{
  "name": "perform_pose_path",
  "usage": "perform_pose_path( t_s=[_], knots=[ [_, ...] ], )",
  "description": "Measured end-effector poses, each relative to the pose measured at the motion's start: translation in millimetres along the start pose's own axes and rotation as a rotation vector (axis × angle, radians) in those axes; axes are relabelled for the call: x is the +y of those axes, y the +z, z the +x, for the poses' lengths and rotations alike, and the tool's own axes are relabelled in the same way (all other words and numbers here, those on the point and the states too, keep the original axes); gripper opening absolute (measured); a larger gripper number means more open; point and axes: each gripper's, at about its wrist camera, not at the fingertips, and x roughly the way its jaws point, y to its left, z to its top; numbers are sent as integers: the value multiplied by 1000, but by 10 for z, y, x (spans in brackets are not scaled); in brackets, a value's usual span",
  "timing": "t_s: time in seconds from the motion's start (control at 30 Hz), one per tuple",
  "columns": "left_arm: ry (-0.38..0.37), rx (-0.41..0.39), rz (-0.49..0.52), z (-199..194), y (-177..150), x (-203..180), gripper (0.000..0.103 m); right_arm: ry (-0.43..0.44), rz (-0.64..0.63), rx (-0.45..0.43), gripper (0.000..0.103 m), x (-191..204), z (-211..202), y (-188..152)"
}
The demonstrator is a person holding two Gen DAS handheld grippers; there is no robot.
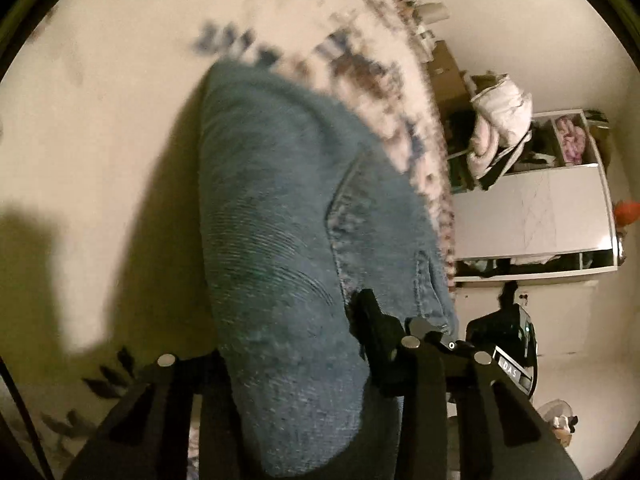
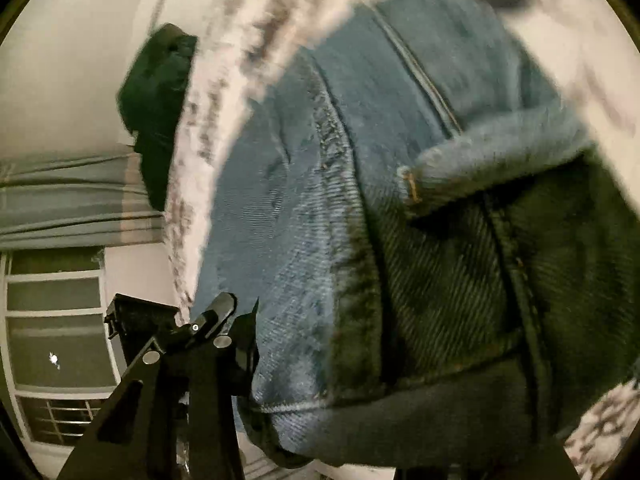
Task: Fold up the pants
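Observation:
Blue denim pants (image 1: 280, 220) lie over a cream bedspread with a dark leaf print (image 1: 100, 80). In the left wrist view my left gripper (image 1: 296, 380) is shut on the pants; denim bulges up between its black fingers (image 1: 368, 320) and hides the left one. In the right wrist view the pants (image 2: 360, 200) fill the middle, with a seam, a pocket and a folded waistband. My right gripper (image 2: 320, 380) is shut on the pants; its left finger (image 2: 220, 316) shows and denim covers the right one. Both views are motion-blurred.
The bedspread edge (image 1: 420, 140) runs diagonally. Beyond it stand an open white wardrobe (image 1: 532, 200) with clothes and a pale bundle (image 1: 500, 120). The right wrist view shows a window (image 2: 56, 340), a grey curtain (image 2: 72, 200) and a dark object (image 2: 160, 112).

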Motion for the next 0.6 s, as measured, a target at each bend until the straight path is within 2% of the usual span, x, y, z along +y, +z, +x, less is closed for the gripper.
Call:
perform_pose_path(
  t_s=[0.13,0.23,0.4,0.47,0.6],
  knots=[
    [-22,-54,40,-230,226,-256,31,38,-62,-59,46,466,-326,193],
    [-47,-103,64,-345,537,-432,31,70,-113,-89,46,834,-434,482],
    [-66,-179,106,-394,1335,-594,31,115,-173,-134,46,1507,-282,1043],
    [-63,-203,133,-394,1687,-567,31,132,-202,-151,46,1733,-132,1400],
    [-47,-247,169,-123,2626,-343,31,164,-230,-172,46,2026,329,2112]
  ],
)
